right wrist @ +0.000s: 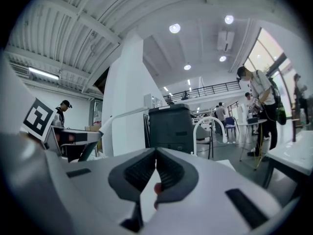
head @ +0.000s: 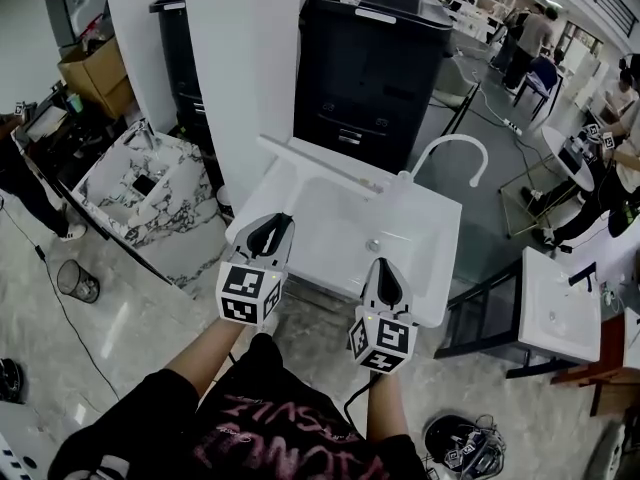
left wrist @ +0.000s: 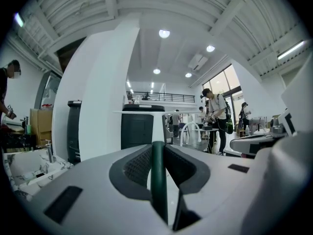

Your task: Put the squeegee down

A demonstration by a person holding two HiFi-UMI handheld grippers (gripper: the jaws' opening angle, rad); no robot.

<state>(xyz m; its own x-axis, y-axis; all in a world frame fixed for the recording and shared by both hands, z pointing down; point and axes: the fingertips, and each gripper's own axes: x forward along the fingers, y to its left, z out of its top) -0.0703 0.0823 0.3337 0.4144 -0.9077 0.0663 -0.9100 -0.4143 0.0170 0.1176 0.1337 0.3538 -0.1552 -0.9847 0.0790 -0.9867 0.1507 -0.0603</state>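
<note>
left gripper [left wrist: 157, 150], lower centre: jaws pinching 1 squeegee [left wrist: 158, 180], only a green strip visible | right gripper [right wrist: 155, 154]: jaws pressed together | centre: 1 sink [head: 325, 213]

The squeegee [left wrist: 158, 185] shows only as a slim, dark green bar. It stands upright and edge-on, pinched between the jaws of the left gripper [left wrist: 156, 148]. Its blade is out of sight.

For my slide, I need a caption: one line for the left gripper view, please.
Left tool shut on the green squeegee, a black cabinet behind.
</note>
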